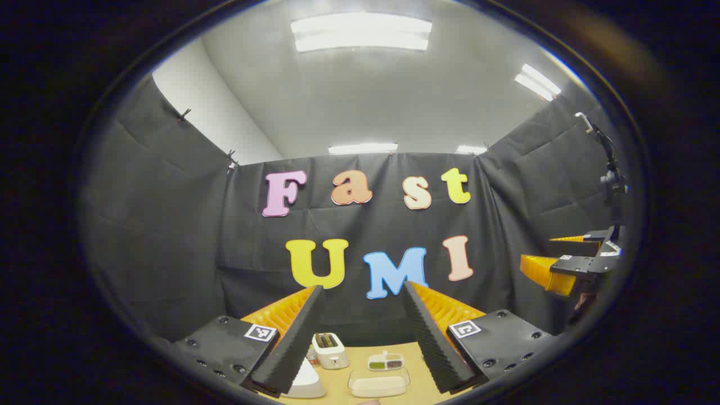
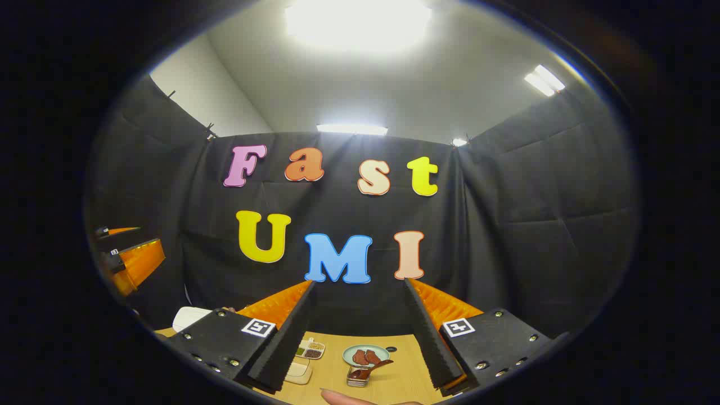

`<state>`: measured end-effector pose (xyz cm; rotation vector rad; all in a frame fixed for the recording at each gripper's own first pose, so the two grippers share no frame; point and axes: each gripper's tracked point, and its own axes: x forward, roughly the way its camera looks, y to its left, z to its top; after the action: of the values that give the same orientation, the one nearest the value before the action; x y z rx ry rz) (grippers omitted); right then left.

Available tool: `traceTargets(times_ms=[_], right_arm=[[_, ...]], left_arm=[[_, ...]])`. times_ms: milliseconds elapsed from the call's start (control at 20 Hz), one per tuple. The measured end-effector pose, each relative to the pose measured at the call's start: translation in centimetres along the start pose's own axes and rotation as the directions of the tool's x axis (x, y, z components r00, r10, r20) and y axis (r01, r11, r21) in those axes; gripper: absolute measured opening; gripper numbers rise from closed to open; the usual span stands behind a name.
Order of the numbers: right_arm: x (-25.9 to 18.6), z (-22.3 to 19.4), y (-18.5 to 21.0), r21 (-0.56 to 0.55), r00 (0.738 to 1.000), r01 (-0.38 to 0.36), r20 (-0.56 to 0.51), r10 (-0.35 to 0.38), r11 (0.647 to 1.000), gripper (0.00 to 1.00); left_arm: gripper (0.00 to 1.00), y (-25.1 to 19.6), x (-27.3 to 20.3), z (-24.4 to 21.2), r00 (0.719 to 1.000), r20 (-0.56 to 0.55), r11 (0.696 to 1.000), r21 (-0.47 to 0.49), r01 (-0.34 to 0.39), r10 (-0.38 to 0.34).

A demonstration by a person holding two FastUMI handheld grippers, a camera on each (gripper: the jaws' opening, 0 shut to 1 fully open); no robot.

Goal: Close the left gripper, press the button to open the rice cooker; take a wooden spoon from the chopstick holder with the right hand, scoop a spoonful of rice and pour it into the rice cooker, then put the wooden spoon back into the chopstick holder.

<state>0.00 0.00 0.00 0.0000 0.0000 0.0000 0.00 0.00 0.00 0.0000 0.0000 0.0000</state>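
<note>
Both grippers are raised and pointed toward the booth wall, with the table (image 1: pixel 343 382) low in each view. The left gripper (image 1: pixel 363 329) holds its jaws wide apart and empty; the white rice cooker (image 1: pixel 306 382) sits low beside its left finger, near a white toaster (image 1: pixel 331 350) and a clear rice container (image 1: pixel 378 383). The right gripper (image 2: pixel 358 332) is likewise spread and empty; between its fingers, far below, stands the chopstick holder (image 2: pixel 355 378) with the wooden spoon (image 2: pixel 371 368) leaning in it, just before a plate (image 2: pixel 365 354).
</note>
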Motion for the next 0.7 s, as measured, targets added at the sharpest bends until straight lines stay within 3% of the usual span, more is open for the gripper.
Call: traceTargets(times_ms=[150, 700], right_arm=[[-0.2, -0.6, 1.7, 0.045, 0.999, -0.036, -0.015, 0.036, 0.998, 0.93], [0.2, -1.2, 2.2, 0.027, 0.999, -0.032, -0.041, 0.033, 0.999, 0.92]], left_arm=[[0.97, 0.5, 0.1, -0.7, 1.000, -0.015, 1.000, 0.005, 0.002, -0.002], [0.98, 2.6, 0.4, -1.5, 0.999, -0.032, 1.000, 0.014, -0.020, 0.020]])
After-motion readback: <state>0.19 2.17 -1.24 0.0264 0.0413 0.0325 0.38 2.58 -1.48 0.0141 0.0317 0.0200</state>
